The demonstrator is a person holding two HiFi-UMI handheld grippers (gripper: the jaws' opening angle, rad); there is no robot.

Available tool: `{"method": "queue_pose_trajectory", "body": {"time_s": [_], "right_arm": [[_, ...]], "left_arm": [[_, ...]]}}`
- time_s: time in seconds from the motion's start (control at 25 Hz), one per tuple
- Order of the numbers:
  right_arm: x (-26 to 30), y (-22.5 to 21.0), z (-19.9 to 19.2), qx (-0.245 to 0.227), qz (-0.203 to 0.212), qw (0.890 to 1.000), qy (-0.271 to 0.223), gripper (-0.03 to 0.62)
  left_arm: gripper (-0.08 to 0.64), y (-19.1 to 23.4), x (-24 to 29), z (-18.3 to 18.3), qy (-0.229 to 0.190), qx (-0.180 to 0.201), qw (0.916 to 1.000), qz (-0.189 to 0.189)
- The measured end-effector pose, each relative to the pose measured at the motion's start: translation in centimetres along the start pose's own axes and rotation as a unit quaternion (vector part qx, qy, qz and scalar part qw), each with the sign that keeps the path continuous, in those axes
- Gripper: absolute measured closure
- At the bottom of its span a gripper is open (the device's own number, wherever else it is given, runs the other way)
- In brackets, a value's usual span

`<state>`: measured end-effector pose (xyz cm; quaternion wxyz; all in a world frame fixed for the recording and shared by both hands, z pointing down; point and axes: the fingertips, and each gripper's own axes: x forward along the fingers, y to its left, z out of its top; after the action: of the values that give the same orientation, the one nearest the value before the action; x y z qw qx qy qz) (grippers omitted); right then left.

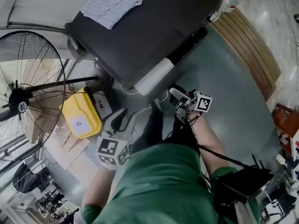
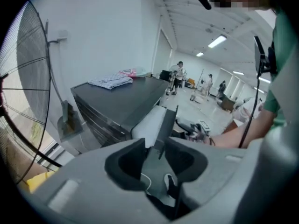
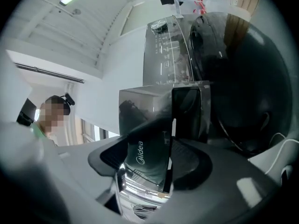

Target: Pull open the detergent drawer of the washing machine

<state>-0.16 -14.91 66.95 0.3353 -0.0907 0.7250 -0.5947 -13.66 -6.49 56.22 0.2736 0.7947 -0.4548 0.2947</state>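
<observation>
The washing machine (image 1: 149, 27) has a dark top, and its white detergent drawer (image 1: 154, 76) sticks out of the front corner. My right gripper (image 1: 179, 97) sits just in front of the drawer and is open. In the right gripper view the drawer's dark front panel (image 3: 145, 157), marked Midea, shows between the jaws of the right gripper (image 3: 156, 146); I cannot tell if a pad touches it. My left gripper (image 1: 122, 120) hangs lower left, open and empty. The left gripper (image 2: 156, 155) faces the floor, with the drawer (image 2: 148, 122) beyond it.
A large standing fan (image 1: 23, 92) and a yellow container (image 1: 81, 113) stand left of the machine. A patterned cloth (image 1: 110, 3) lies on its top. A white cable (image 1: 140, 111) runs over the floor. A slatted wooden bench (image 1: 252, 45) is at the right. The round door (image 3: 243, 78) is dark.
</observation>
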Motion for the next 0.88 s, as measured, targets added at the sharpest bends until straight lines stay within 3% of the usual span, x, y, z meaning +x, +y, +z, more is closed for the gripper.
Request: {"method": "queue_pose_trajectory", "body": {"time_s": [0.48, 0.88], "right_arm": [[-6.3, 2.8, -0.7, 0.002, -0.011, 0.999, -0.033, 0.322], [-10.1, 4.3, -1.1, -0.005, -0.017, 0.999, -0.051, 0.319]], "left_arm": [[0.439, -4.4, 2.6, 4.1, -0.004, 0.062, 0.9965, -0.055], [0.440, -6.7, 4.2, 5.1, 0.002, 0.096, 0.9917, -0.086]]}}
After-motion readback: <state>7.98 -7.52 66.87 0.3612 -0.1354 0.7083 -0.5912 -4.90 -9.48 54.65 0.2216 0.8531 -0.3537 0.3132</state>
